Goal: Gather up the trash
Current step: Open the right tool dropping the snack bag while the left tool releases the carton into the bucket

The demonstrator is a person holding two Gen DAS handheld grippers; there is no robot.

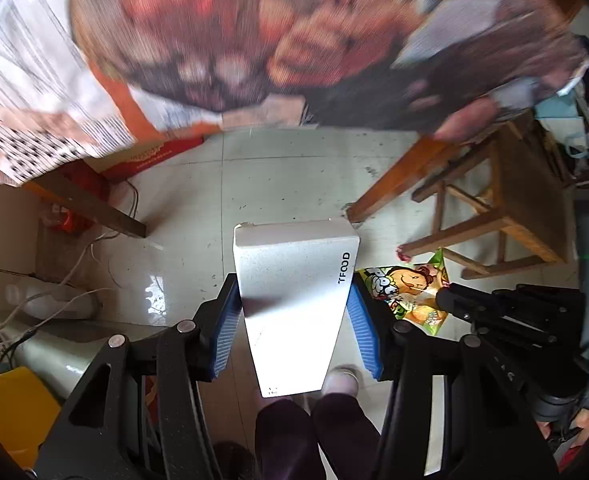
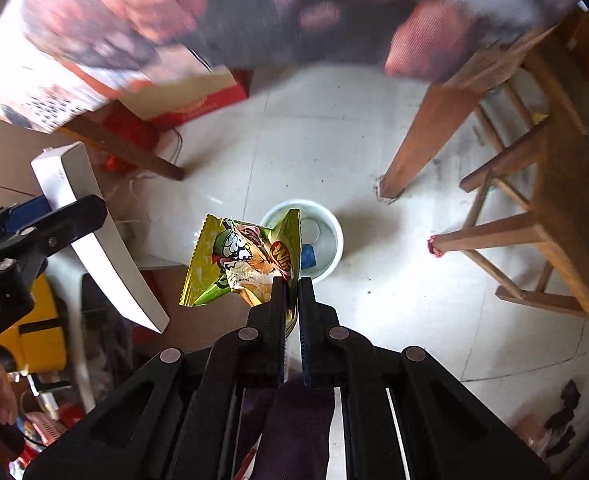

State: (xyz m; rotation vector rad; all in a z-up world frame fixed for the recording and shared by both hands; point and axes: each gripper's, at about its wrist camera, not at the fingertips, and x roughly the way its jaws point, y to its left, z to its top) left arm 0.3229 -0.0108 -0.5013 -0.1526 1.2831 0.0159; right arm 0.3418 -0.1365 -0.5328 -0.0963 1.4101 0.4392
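Here the left gripper (image 1: 294,320) clamps a stiff, light box (image 1: 294,300) mid-body, while the right gripper (image 2: 292,292) pinches a limp, crinkly wrapper (image 2: 242,260) edge.

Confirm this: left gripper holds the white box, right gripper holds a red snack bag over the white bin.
Wrong colour. The snack bag in the right gripper is green and yellow, as the right wrist view shows. The rest stands: the left gripper holds the white box, and the white bin is below the bag.

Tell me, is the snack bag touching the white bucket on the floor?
Apart. In the right wrist view the right gripper holds the snack bag in the air, above the white bucket standing on the floor.
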